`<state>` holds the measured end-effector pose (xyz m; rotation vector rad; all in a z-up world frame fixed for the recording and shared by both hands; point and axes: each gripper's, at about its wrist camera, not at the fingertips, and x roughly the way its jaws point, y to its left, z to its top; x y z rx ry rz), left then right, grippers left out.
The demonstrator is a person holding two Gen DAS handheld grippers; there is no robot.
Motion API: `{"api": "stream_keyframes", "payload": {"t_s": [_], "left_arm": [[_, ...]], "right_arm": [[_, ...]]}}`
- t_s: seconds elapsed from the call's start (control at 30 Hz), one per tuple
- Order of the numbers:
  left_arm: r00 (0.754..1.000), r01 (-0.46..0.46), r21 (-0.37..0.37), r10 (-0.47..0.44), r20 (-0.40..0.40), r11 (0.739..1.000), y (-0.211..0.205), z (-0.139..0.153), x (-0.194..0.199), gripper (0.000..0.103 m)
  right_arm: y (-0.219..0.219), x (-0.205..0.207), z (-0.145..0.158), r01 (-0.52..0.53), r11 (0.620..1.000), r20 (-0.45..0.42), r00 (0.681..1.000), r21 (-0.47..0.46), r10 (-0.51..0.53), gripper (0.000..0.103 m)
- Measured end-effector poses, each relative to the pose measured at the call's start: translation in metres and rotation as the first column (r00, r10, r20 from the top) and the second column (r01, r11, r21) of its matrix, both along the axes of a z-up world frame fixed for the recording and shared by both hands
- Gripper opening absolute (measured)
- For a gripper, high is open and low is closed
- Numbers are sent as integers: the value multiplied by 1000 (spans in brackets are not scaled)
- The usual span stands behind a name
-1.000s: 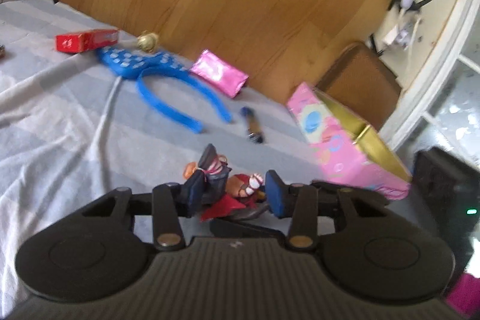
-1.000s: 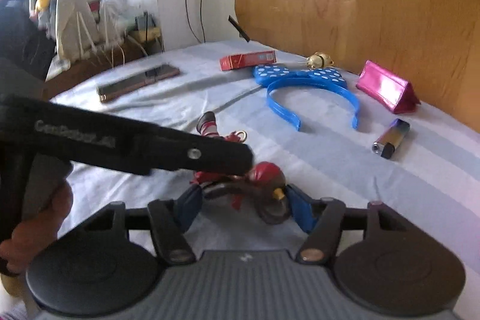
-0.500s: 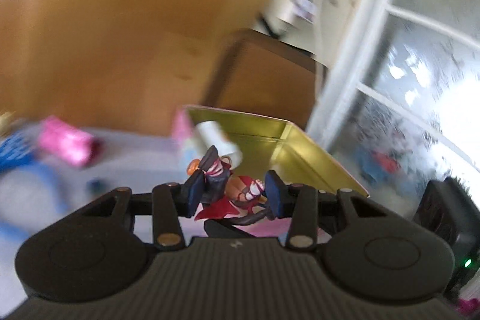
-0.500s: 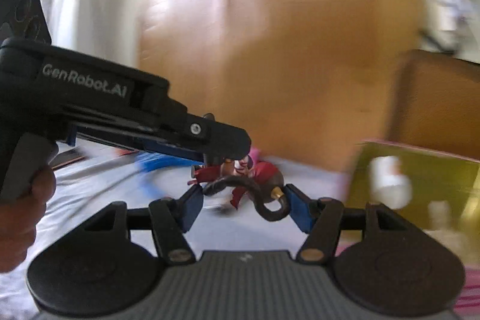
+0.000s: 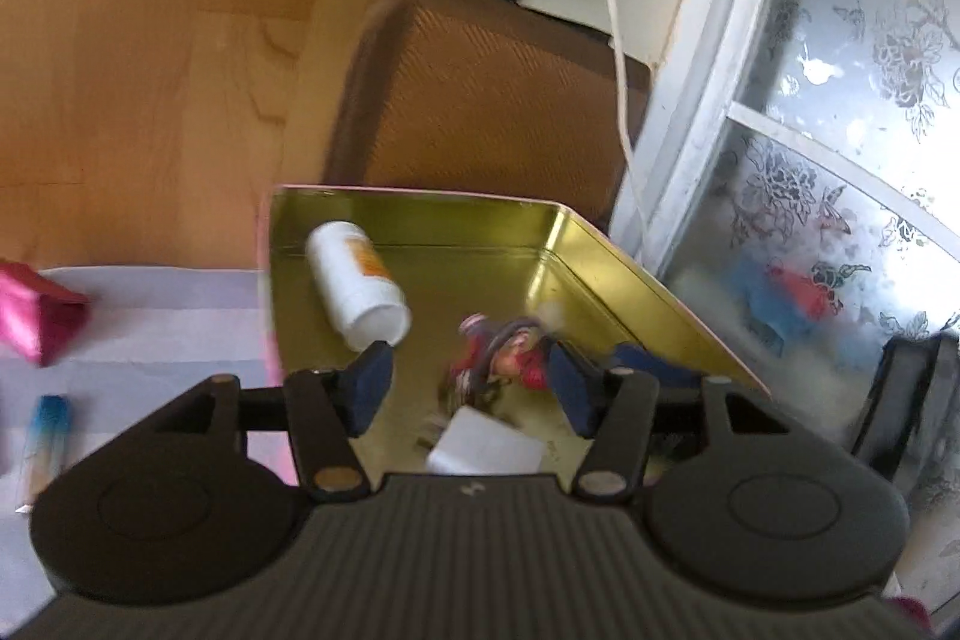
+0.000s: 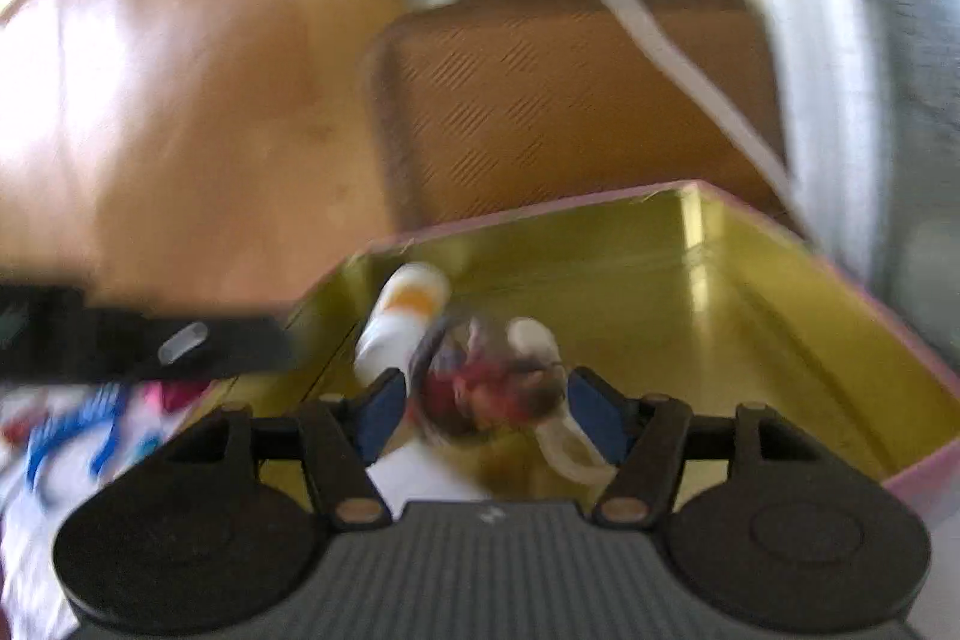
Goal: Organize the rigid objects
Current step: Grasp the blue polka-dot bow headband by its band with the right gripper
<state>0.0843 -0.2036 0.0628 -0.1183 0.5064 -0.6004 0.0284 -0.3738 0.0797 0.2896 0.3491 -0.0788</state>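
We hold both grippers over the near edge of an open tin box (image 5: 606,244) with a gold inside and pink outer walls, which sits on a bed covered in a pale striped sheet (image 5: 150,304). Behind the box stands a brown woven chair back (image 5: 480,100), to its left a wooden headboard (image 5: 150,40), and to its right a white-framed door with frosted floral glass (image 5: 840,100). A white cable (image 5: 612,10) hangs down from a plug on the wall.

Inside the box, a white bottle (image 5: 354,289) with an orange label lies on its side at the far left, and a white block (image 5: 486,442) lies at the near edge.

The left gripper (image 5: 471,382) has just been opening; its blue pads stand apart, and the small red figurine (image 5: 504,355) sits blurred between them, clear of the left pad. In the right wrist view the right gripper (image 6: 483,409) has its jaws a little wider too, with the figurine between the pads; the blur hides whether they still press on it.

On the sheet to the left lie a pink pouch (image 5: 36,316) and a small blue lighter (image 5: 48,424).
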Motion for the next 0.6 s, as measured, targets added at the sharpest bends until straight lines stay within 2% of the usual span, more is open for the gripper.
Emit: {"api": "stream_keyframes", "payload": {"t_s": [0.1,0.17,0.27,0.33,0.43,0.47,0.53,0.57,0.6], "left_arm": [[999,-31,7,31,17,999,30,-1,-21,60],[998,-64,29,63,30,998,57,-4,-38,60],[990,-142,43,142,8,989,108,-14,-55,61],[975,-221,51,222,-12,974,150,-22,-67,61],[925,-371,49,374,-64,927,217,-38,-80,61],[901,-424,63,428,-73,903,237,-42,-83,61],[838,-534,120,543,-53,837,271,-51,-87,61],[807,-579,136,588,-47,804,286,-55,-90,61],[787,-605,130,615,-55,785,300,-60,-92,61]], "right_arm": [[-5,-8,3,28,999,58,998,27,-29,64],[-3,-22,7,35,999,112,993,11,-36,64],[5,-32,12,39,999,184,982,-24,-34,64],[18,-35,19,21,999,208,978,-39,-12,64],[45,-37,29,-67,997,214,974,-46,75,64],[61,-39,33,-114,992,213,969,-63,125,64],[97,-39,38,-233,969,198,949,-81,245,64],[116,-36,40,-300,950,179,933,-83,311,63],[139,-30,39,-383,920,142,909,-88,392,62]]}}
